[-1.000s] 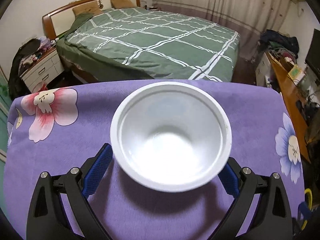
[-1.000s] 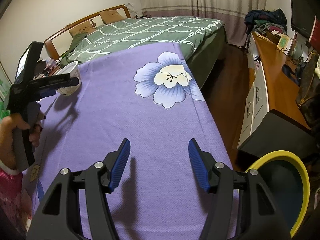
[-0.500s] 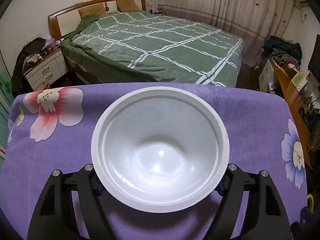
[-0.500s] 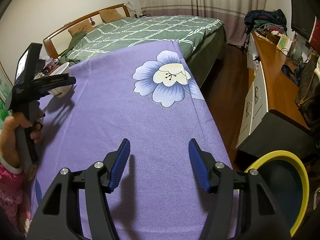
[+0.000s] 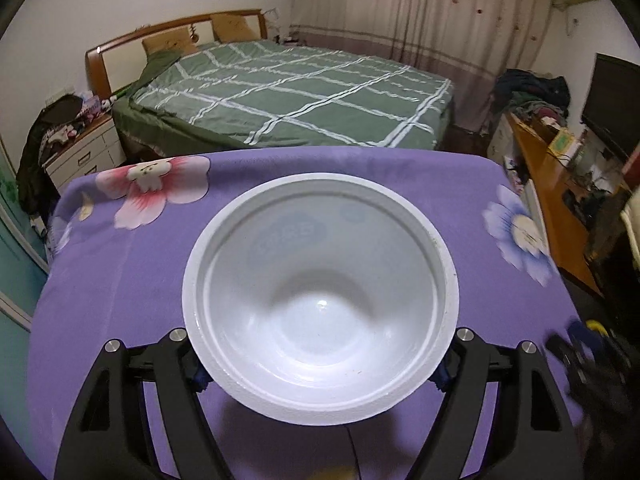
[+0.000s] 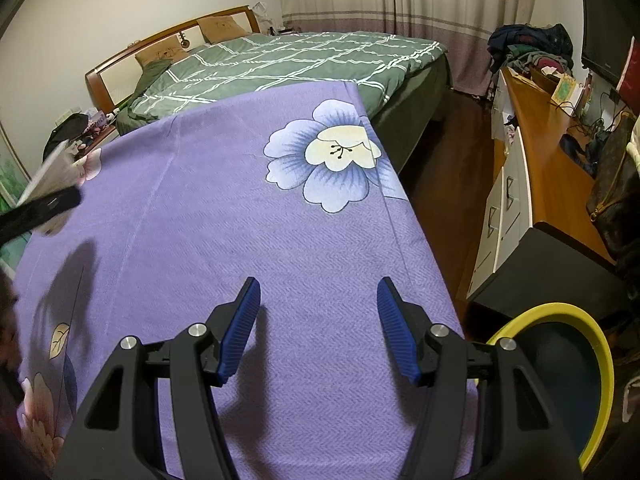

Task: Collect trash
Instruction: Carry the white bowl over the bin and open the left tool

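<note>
Left wrist view: left tongs (image 5: 320, 376) clamp a white bowl (image 5: 320, 276) above the purple table (image 5: 120, 280); right tongs (image 6: 318, 328) gape, empty. A slack squeeze could drop the bowl short of the yellow bin (image 6: 596, 368).

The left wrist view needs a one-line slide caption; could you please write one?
Left tool gripping a round white plastic bowl above a purple flowered tablecloth.
</note>
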`<action>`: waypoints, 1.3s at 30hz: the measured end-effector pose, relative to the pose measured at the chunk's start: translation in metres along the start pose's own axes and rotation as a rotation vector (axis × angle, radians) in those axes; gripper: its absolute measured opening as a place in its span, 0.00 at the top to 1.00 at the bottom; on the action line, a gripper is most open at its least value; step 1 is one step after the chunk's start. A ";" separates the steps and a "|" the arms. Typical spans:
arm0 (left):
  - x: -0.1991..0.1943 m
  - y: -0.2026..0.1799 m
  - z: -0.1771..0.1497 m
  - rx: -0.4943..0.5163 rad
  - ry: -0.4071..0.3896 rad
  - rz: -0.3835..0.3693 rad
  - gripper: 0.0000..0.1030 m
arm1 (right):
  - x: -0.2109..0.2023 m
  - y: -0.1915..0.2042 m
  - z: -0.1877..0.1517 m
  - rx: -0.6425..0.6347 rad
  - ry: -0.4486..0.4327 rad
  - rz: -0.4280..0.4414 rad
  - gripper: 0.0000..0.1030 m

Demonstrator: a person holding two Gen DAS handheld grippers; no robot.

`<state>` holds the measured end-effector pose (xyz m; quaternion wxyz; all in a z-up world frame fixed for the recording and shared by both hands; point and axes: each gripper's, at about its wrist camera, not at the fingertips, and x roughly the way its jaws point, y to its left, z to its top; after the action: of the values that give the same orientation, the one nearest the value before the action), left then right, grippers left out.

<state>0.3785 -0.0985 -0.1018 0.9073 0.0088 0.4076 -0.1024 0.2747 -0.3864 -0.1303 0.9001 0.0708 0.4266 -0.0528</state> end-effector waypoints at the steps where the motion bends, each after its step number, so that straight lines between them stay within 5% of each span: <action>1: -0.012 -0.002 -0.008 0.008 -0.009 -0.006 0.26 | 0.000 0.000 0.000 -0.002 0.001 -0.002 0.44; 12: -0.109 -0.051 -0.076 0.108 -0.058 -0.092 0.26 | -0.054 -0.019 -0.029 -0.020 -0.025 0.004 0.44; 19: -0.137 -0.135 -0.109 0.202 -0.048 -0.219 0.26 | -0.114 -0.081 -0.070 0.045 -0.072 -0.048 0.40; 31: -0.130 -0.301 -0.131 0.376 0.038 -0.397 0.26 | -0.179 -0.197 -0.147 0.237 -0.124 -0.172 0.37; 39: -0.094 -0.382 -0.140 0.475 0.149 -0.431 0.26 | -0.196 -0.240 -0.173 0.331 -0.157 -0.218 0.36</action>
<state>0.1405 -0.4412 -0.0995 0.8052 0.1410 0.4300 -0.3832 -0.0184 -0.5862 -0.1063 0.8957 0.1665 0.3457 -0.2246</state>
